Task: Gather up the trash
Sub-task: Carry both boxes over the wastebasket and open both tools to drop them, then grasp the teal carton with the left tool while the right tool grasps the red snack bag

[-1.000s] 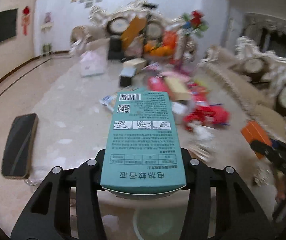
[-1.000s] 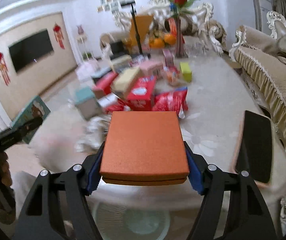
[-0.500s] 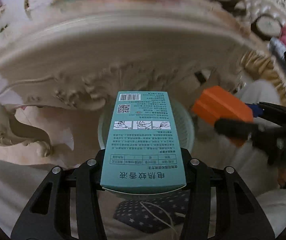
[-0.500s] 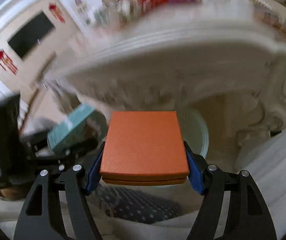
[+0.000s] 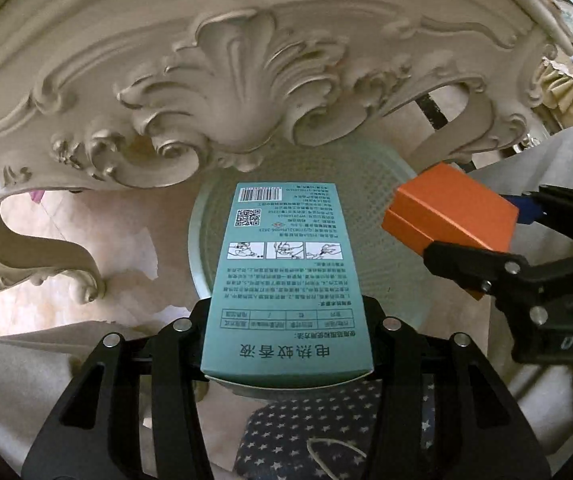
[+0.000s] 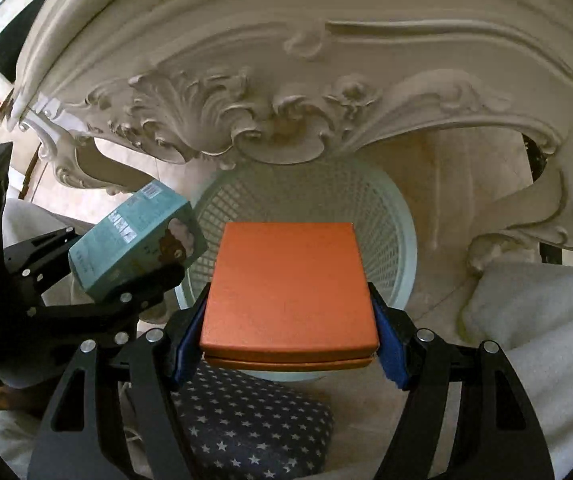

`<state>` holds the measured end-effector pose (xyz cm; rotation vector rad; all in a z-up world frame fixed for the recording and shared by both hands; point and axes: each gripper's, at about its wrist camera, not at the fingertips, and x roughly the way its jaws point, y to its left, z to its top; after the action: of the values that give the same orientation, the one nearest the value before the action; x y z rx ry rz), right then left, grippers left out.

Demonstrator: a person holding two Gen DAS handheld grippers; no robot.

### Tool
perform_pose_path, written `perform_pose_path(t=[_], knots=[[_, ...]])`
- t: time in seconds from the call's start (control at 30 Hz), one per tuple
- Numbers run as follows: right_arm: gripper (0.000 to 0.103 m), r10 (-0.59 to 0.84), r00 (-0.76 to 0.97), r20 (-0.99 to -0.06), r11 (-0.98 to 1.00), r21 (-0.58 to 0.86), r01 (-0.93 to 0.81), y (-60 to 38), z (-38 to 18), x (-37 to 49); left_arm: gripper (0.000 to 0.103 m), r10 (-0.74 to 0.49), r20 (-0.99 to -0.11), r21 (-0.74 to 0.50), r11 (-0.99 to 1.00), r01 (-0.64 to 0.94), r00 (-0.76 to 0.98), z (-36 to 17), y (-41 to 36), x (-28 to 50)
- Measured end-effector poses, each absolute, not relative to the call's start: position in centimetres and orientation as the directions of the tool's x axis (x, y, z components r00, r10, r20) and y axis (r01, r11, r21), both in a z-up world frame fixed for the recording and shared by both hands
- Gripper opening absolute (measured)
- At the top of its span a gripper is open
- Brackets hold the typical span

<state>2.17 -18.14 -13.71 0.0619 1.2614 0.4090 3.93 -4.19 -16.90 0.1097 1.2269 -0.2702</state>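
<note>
Both boxes are poised over the pale green mesh wastebasket (image 6: 386, 216) under the carved cream table (image 6: 286, 92), neither dropped yet; the left gripper (image 5: 286, 320) clamps a teal printed carton (image 5: 282, 264), the right gripper (image 6: 290, 320) an orange flat box (image 6: 286, 280); basket looks empty.

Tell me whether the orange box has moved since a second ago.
Yes. The orange box, held in the right tool, dropped from above the tabletop to below the carved table edge, over the mesh basket.
</note>
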Motion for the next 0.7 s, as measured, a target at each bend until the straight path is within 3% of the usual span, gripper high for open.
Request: perform_pose_path(t=[0.13,0.3,0.6,0.7], knots=[[0.069,0.329,0.243,-0.913,0.927,0.263,-0.266,-17.8,-14.0,2.6,0.069,-0.154,-0.942,-0.078,0.965,0.251,0.298,-17.3,-4.1,4.4],[0.071,0.297,0.278,-0.914,0.944,0.236,-0.231,-18.6,-13.7,2.8,0.069,-0.219,-0.932,-0.158,0.963,0.22,0.289,-17.7,-2.8,4.5],[0.071,0.303,0.301,-0.904,0.95,0.259,-0.176,-19.9,-13.2,2.8,0.073,-0.253,-0.926,-0.194,0.956,0.221,0.281,-17.7,-2.6,4.4],[0.071,0.293,0.354,-0.888,0.952,0.235,-0.198,-20.2,-11.1,1.8,0.073,-0.259,-0.899,-0.193,0.958,0.211,0.353,-15.5,-1.8,3.3]])
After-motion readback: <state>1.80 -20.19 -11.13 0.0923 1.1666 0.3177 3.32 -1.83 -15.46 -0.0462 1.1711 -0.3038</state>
